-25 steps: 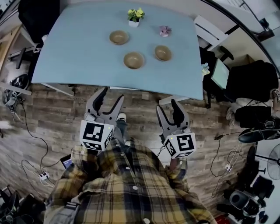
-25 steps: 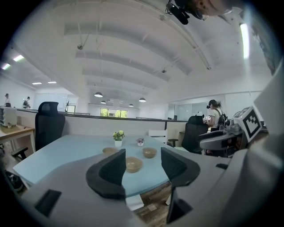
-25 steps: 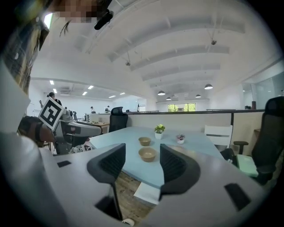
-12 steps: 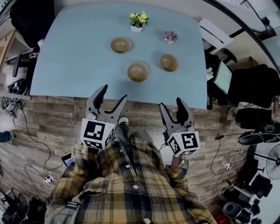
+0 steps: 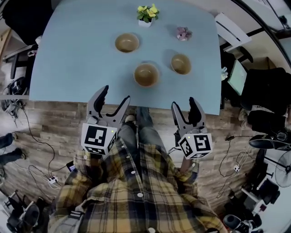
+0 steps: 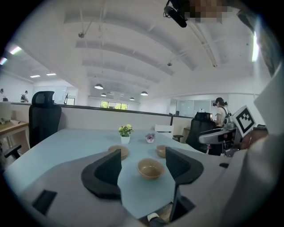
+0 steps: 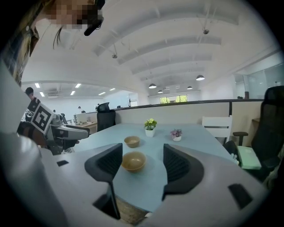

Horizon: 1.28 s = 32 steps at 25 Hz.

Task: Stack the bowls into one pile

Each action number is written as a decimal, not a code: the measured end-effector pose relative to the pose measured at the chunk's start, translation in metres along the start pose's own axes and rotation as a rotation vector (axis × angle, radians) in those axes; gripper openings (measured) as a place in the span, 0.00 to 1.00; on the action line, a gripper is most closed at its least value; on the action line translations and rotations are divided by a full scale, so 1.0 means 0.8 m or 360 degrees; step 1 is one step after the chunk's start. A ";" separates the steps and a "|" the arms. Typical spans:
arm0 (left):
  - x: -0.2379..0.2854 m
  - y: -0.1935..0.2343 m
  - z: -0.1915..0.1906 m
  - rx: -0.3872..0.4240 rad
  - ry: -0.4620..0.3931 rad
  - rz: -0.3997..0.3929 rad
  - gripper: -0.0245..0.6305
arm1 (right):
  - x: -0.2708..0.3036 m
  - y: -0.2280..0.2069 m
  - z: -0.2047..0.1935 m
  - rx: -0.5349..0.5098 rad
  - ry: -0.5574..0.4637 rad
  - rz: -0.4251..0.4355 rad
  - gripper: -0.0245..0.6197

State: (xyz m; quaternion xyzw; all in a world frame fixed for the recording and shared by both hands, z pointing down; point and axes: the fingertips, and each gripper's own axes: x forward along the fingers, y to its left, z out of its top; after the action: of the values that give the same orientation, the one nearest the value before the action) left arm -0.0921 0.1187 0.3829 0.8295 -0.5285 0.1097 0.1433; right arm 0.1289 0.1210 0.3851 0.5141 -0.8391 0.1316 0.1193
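Three tan bowls stand apart on the light blue table (image 5: pixel 68 68): one at the back left (image 5: pixel 127 43), one in the middle (image 5: pixel 146 74), one at the right (image 5: pixel 181 64). My left gripper (image 5: pixel 113 98) hangs over the table's near edge, open and empty, its jaws just opened wider. It looks at the middle bowl (image 6: pixel 151 168). My right gripper (image 5: pixel 184 105), also just opened wider and empty, hovers at the same edge. Between its jaws show a near bowl (image 7: pixel 133 161) and a farther one (image 7: pixel 132 141).
A yellow potted plant (image 5: pixel 147 13) and a small pink one (image 5: pixel 183 32) stand at the table's back. A white chair (image 5: pixel 232 29) and a desk with a monitor (image 5: pixel 237 77) are at the right. Cables (image 5: pixel 32 150) lie on the wooden floor.
I have stepped toward the table, so the bowls look closer. Both grippers have come forward to the table's near edge, and their jaws stand a little wider.
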 end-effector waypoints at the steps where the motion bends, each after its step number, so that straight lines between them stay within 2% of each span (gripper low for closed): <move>1: 0.006 0.004 0.003 0.0002 -0.0004 0.0009 0.51 | 0.009 -0.006 0.002 -0.0002 0.0001 -0.0003 0.46; 10: 0.079 0.025 0.037 -0.0009 -0.0037 0.0093 0.51 | 0.077 -0.067 0.038 -0.0019 -0.0036 0.0065 0.46; 18: 0.153 0.029 0.089 0.0012 -0.0105 0.0176 0.50 | 0.131 -0.118 0.085 -0.0074 -0.0082 0.0186 0.46; 25: 0.185 0.031 0.105 0.0017 -0.0097 0.0229 0.50 | 0.160 -0.131 0.103 -0.0093 -0.0093 0.0297 0.46; 32: 0.195 0.052 0.109 0.0003 -0.0073 0.0259 0.50 | 0.180 -0.128 0.106 -0.0078 -0.0073 0.0330 0.46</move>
State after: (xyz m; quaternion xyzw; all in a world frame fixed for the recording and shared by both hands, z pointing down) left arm -0.0620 -0.0604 0.3583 0.7862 -0.5973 0.1025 0.1210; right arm 0.1514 -0.0725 0.3639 0.4244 -0.8933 0.1107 0.0984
